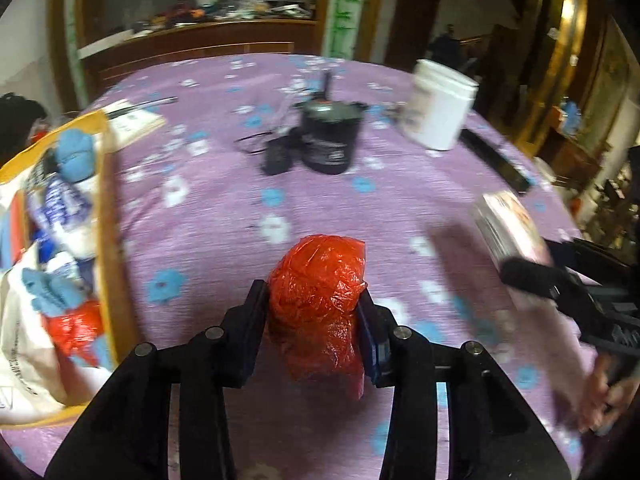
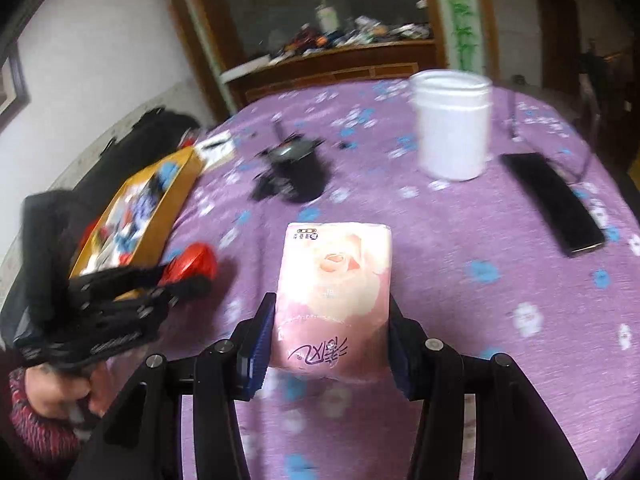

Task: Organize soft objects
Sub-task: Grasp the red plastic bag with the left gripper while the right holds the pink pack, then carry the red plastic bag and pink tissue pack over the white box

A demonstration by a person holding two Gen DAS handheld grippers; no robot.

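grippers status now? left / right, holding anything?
Left gripper: closed on the red plastic bundle.
Right gripper: closed on the pink tissue pack.

Purple flowered table (image 2: 460, 300) bears white jar (image 2: 454, 128), black remote (image 2: 554, 204), yellow box (image 2: 176, 196).

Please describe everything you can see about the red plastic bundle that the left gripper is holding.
The red plastic bundle looks like thin, crinkled, shiny film wadded into a lumpy oval, longer than wide. It stands roughly upright between the two black fingers of the left gripper, which press on both its sides. Its lower end trails a loose flap. It is over the purple flowered tablecloth; whether it touches the cloth I cannot tell.
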